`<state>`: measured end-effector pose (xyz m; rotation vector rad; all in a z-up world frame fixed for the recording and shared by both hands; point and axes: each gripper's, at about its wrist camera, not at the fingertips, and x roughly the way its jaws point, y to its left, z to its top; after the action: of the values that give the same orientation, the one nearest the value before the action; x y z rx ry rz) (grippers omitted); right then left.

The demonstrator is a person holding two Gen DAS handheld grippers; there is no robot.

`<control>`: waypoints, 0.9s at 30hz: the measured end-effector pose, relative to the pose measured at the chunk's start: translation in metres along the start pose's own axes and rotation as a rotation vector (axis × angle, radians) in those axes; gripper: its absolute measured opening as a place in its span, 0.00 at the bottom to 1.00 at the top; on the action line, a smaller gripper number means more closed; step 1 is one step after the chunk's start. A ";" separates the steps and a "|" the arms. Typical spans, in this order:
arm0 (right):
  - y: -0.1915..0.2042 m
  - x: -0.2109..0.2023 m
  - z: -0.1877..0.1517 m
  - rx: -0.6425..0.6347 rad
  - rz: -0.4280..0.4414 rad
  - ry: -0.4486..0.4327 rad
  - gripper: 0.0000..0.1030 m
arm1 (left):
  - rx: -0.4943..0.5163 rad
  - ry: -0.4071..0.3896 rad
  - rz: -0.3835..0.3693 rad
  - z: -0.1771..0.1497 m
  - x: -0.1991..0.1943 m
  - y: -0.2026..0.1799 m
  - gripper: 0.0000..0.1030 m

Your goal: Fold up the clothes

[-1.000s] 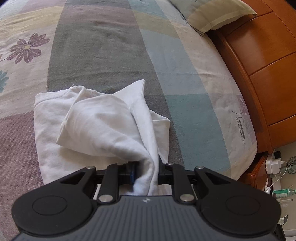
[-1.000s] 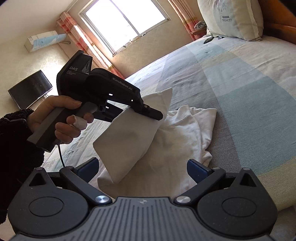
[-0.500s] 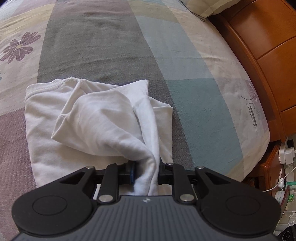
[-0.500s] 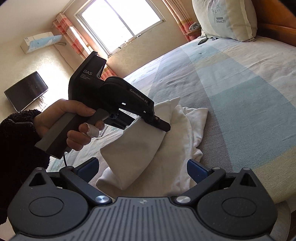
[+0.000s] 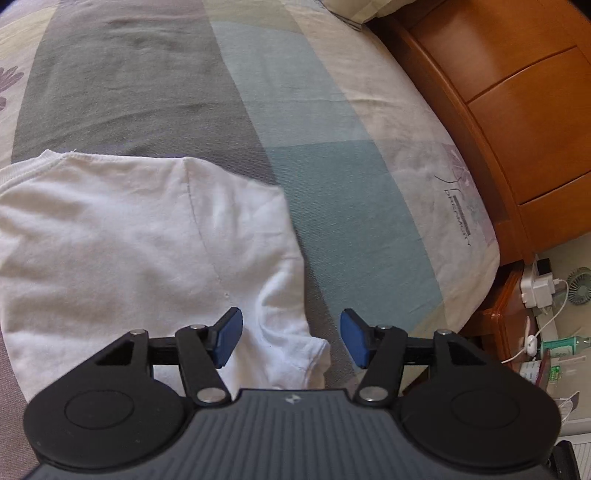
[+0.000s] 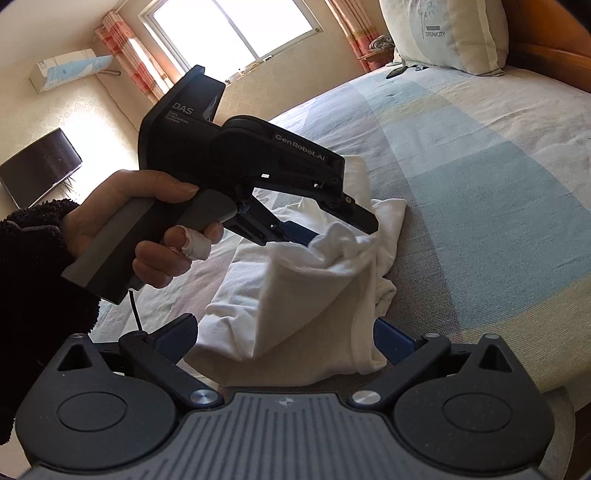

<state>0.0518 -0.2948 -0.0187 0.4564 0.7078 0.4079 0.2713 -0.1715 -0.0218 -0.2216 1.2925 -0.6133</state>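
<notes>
A white garment (image 5: 140, 236) lies partly folded on the patchwork bedspread (image 5: 325, 192). My left gripper (image 5: 291, 339) hovers just above the garment's near right corner. Its jaws are opening, and its blue pads (image 5: 229, 334) stand apart from the cloth, which lies loose under the gap. In the right wrist view a hand (image 6: 147, 225) holds the left gripper (image 6: 332, 229) over a bunched fold of the garment (image 6: 306, 288). My right gripper (image 6: 284, 336) stands open at the garment's near edge; the cloth reaches between its fingers without being pinched.
A wooden headboard (image 5: 517, 122) and a bedside stand with a power strip and cables (image 5: 535, 295) lie to the right of the bed. A pillow (image 6: 450, 33) sits at the bed's head. A window (image 6: 236, 29) and a television (image 6: 37, 166) are across the room.
The left jaws have spread and let go of the fold of cloth they pinched. That fold has dropped onto the garment. The left gripper has dipped lower; the right gripper has stayed put.
</notes>
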 end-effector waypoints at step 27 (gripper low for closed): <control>0.000 -0.015 -0.001 0.037 -0.075 -0.012 1.00 | 0.845 -0.376 0.558 -0.189 -0.044 0.017 0.76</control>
<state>0.0408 -0.3026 -0.0115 0.4659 0.7200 0.3221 0.0915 -0.0999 -0.0462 0.6737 0.6017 -0.5475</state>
